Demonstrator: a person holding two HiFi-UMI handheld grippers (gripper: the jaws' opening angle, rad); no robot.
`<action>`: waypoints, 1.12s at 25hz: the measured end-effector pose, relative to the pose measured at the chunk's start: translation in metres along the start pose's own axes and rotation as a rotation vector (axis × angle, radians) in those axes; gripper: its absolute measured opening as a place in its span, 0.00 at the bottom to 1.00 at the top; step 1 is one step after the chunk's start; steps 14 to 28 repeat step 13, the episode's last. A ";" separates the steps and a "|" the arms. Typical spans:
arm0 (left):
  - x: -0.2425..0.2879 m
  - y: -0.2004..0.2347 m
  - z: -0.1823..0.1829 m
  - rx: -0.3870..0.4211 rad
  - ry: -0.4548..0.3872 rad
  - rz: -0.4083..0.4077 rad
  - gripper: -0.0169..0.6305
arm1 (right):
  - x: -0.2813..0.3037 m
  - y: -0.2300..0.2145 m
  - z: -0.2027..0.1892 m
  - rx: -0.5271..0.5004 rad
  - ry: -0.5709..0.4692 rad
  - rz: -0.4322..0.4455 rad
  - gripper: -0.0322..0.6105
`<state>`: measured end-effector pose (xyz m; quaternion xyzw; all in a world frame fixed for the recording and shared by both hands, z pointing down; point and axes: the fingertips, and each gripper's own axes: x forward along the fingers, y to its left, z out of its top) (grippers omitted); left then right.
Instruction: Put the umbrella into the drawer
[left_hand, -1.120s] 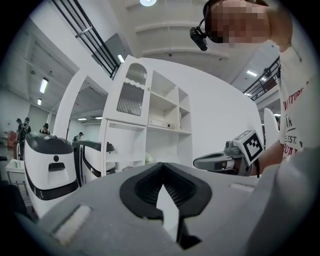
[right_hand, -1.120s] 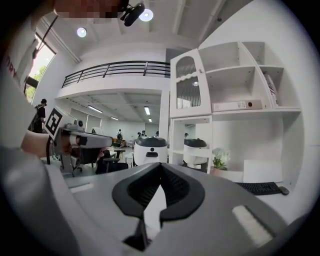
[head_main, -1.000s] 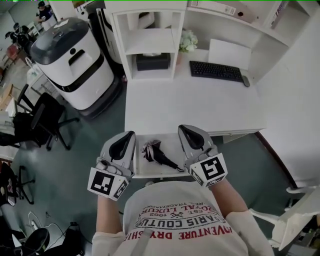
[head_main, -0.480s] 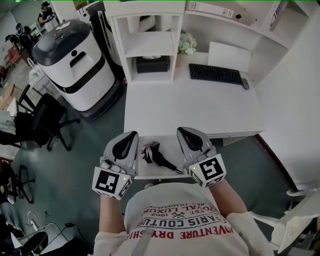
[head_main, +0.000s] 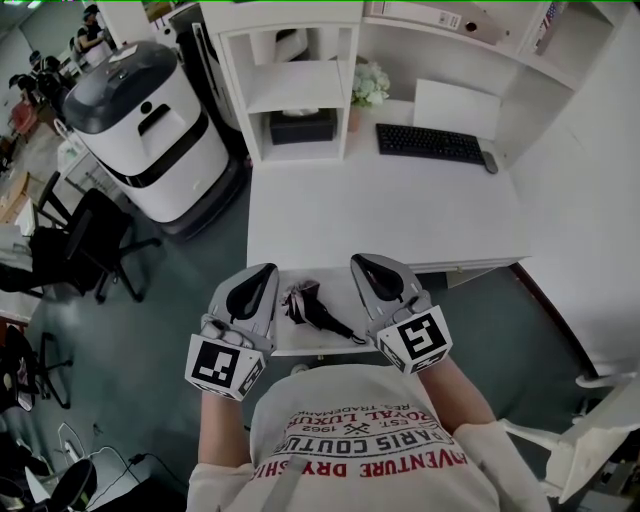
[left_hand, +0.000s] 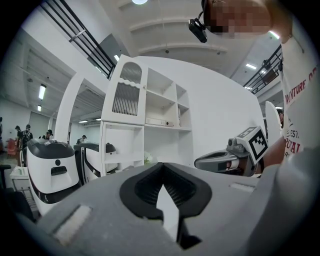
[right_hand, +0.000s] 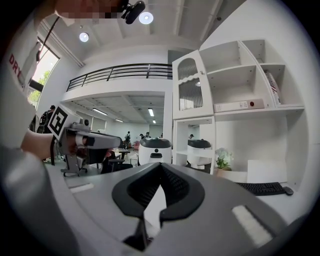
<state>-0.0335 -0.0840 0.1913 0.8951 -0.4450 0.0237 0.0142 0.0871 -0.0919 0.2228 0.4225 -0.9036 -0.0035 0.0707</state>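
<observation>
A dark folded umbrella (head_main: 316, 308) lies inside the open white drawer (head_main: 322, 346) that is pulled out from under the white desk (head_main: 400, 215). My left gripper (head_main: 259, 276) hovers just left of the drawer, its jaws shut with nothing between them. My right gripper (head_main: 362, 266) is held over the drawer's right side, also shut and empty. Neither one touches the umbrella. In the left gripper view the left gripper (left_hand: 161, 171) points level past the shelves, with the right gripper (left_hand: 225, 160) beside it. The right gripper view shows the right gripper (right_hand: 160, 172) closed and the left gripper (right_hand: 90, 142) at its left.
A black keyboard (head_main: 430, 143) and a white shelf unit (head_main: 300, 80) with a dark box (head_main: 303, 125) stand at the desk's back. A large white and grey machine (head_main: 150, 120) and a black office chair (head_main: 85, 240) stand to the left on the green floor.
</observation>
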 end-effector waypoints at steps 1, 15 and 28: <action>0.000 0.000 0.000 0.002 -0.001 0.000 0.03 | 0.000 0.000 0.000 0.002 0.000 0.002 0.05; -0.007 0.001 0.000 -0.011 0.003 0.005 0.03 | 0.001 0.004 -0.003 0.084 -0.013 0.006 0.05; -0.007 0.001 0.000 -0.011 0.003 0.005 0.03 | 0.001 0.004 -0.003 0.084 -0.013 0.006 0.05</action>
